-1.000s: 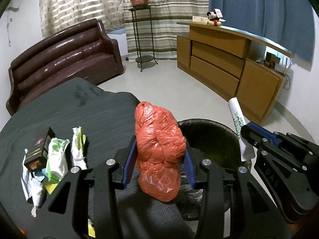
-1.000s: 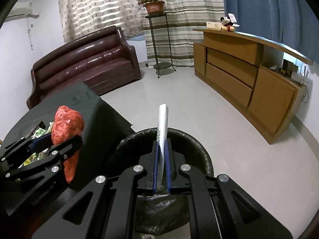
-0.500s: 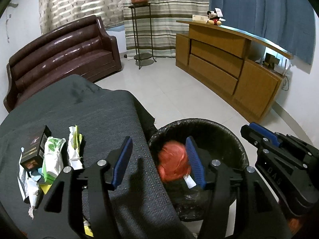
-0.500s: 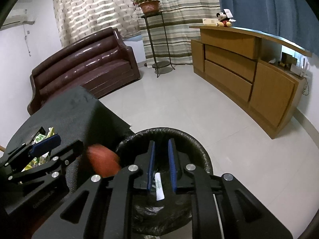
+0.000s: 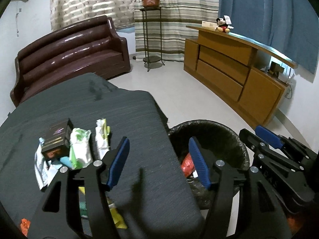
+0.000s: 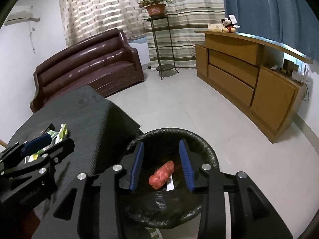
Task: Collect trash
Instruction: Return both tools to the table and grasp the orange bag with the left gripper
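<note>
Fingers [image 6: 184, 161] newly parted, empty; red bag [image 6: 161, 174] now in bin [image 6: 207, 149].

A crumpled orange-red plastic bag [image 6: 161, 174] lay beside a white paper strip [image 6: 170, 184] inside a round bin lined with glossy black plastic [image 6: 207, 149]. The left gripper [image 5: 158, 160] and the right gripper [image 6: 161, 164] were black with royal-blue pads and silver screws. The charcoal, finely ribbed tablecloth [image 5: 127, 115] carried a small black box with gold and orange print [image 5: 56, 140], white wrappers with green markings [image 5: 79, 149] and one with yellow-green edges [image 5: 102, 137]. The leather sofa [image 5: 69, 53] was dark maroon, the wooden sideboard [image 5: 235, 75] honey brown, one curtain [image 5: 175, 16] striped cream and olive, another [image 5: 265, 16] plain blue
</note>
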The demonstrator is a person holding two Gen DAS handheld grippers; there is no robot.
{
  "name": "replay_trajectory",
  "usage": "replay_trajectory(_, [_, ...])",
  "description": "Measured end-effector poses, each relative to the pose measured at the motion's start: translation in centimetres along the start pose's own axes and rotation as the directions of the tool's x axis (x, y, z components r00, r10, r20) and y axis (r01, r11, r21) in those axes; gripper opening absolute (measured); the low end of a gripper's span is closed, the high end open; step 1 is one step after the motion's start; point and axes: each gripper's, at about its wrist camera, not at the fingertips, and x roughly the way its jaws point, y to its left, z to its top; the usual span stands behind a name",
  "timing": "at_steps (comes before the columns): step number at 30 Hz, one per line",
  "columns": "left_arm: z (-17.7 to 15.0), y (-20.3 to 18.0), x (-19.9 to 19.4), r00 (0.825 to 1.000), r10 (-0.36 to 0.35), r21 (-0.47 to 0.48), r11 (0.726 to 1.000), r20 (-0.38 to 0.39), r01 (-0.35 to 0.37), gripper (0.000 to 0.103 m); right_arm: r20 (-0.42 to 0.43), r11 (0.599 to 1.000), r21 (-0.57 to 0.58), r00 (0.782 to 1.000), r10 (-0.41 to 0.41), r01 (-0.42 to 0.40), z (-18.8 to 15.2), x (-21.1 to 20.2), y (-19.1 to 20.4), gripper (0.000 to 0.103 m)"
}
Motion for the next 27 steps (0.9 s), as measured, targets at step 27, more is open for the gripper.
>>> replay_trajectory(27, [-6.7, 12.1, -10.3, 0.979, 0.202, -0.119, 0.972, -0.029, -0.204, 0.065, -0.029, 0.986, -0.125, 0.994, 0.106, -0.108, -3.3, -3.9, 9.2, 0.044])
